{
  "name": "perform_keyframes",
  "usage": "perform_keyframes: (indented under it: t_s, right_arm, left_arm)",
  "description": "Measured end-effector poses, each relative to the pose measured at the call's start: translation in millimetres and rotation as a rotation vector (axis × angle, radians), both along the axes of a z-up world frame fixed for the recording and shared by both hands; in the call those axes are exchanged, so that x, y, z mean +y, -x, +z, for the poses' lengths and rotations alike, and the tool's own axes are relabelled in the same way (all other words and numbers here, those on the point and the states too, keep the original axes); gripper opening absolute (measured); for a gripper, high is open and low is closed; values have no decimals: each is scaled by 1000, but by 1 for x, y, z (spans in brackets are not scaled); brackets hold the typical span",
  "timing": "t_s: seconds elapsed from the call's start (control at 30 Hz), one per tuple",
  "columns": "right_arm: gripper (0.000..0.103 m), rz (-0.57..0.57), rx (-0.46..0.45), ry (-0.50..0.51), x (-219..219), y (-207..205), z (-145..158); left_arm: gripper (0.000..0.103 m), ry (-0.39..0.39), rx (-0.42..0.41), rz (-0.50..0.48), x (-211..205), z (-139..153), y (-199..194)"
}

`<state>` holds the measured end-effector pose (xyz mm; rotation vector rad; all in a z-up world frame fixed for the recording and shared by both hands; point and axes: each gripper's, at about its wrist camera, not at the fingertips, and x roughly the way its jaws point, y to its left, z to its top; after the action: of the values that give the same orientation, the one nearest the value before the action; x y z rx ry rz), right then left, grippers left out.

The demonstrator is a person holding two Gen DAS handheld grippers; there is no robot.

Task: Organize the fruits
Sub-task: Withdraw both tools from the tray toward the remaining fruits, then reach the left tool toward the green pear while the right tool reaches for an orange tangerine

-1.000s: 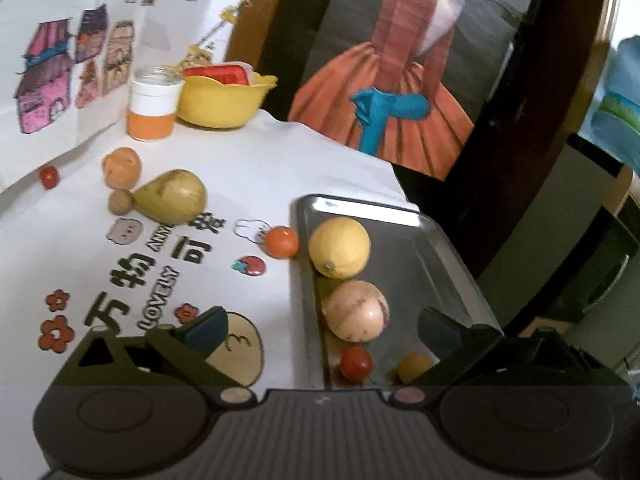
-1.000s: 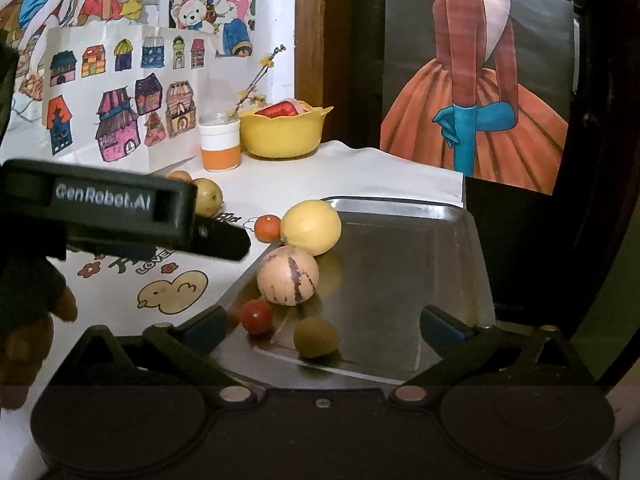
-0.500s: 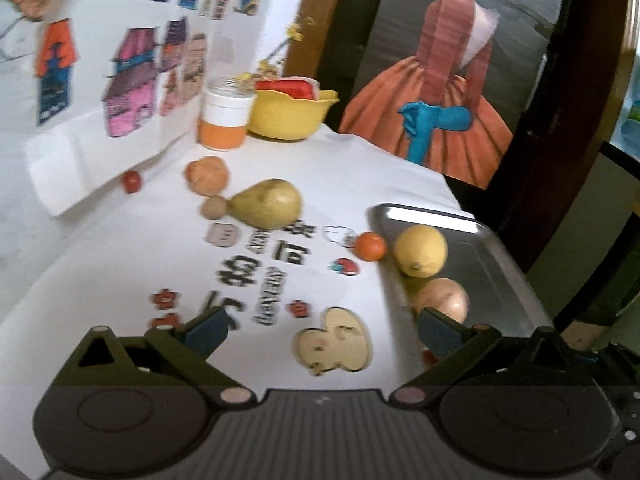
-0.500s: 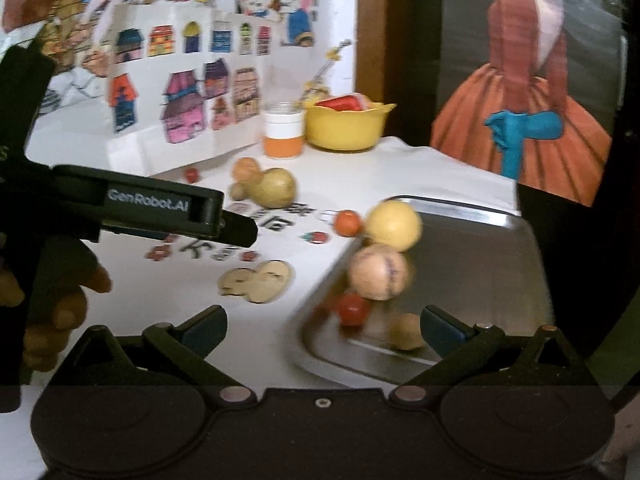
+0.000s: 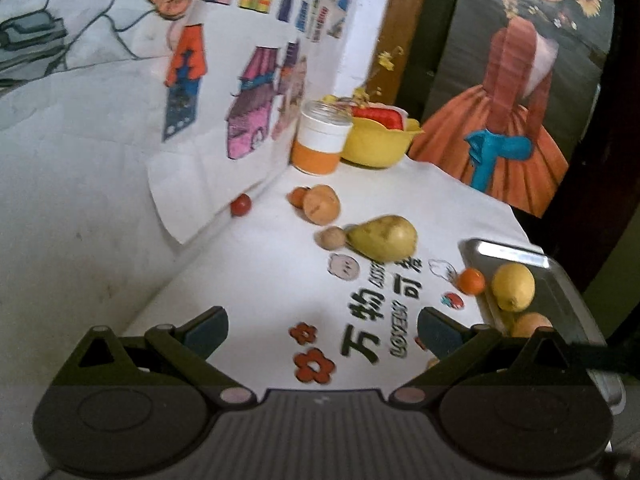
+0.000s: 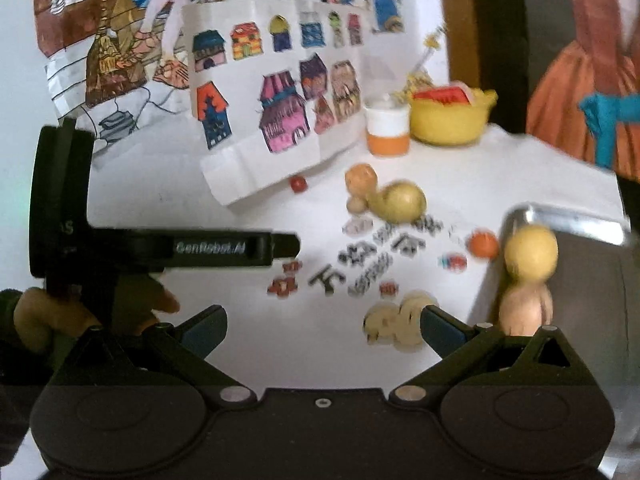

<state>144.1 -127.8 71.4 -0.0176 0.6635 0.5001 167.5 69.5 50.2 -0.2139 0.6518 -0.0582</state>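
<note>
Fruit sits in 2 groups. At the right edge of the left wrist view, the metal tray (image 5: pixel 516 254) already holds a lemon (image 5: pixel 513 287) and a pale round fruit (image 5: pixel 530 324) below it, the latter partly hidden behind our finger. On the white tablecloth (image 5: pixel 260 280) we count 5 pieces not yet moved: a small orange (image 5: pixel 471 281) just beside the tray's left rim, a pear (image 5: pixel 383 238) at centre with a small brown fruit (image 5: pixel 331 237) touching its tip, a larger orange-brown fruit (image 5: pixel 321 204) above them, and a cherry tomato (image 5: pixel 240 205) near the paper drawing. We judge the sorting under half done. Our left gripper (image 5: pixel 322 326) hovers over the cloth, fingers spread wide and holding nothing. Our right gripper (image 6: pixel 323 326) is likewise wide and unloaded; its view is blurred.
</note>
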Motion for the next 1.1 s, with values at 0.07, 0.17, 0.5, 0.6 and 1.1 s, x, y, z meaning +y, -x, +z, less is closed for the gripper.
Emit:
perform_keyframes:
  t_s: [0.07, 0.17, 0.5, 0.6, 1.1]
  right_arm:
    - [102, 14, -24, 58, -2, -12, 6]
    - [102, 42, -49, 169, -5, -31, 10]
    - [102, 125, -44, 264, -21, -85, 14]
    - [102, 160, -38, 288, -25, -100, 9]
    - [78, 251, -52, 422, -42, -153, -48]
  left_arm:
    - [103, 5, -10, 3, 5, 1, -4]
    - [103, 2, -24, -5, 6, 2, -13]
    - [103, -38, -71, -106, -16, 9, -50]
    - [103, -57, -86, -132, -25, 8, -62]
    - [103, -241, -126, -248, -70, -19, -113]
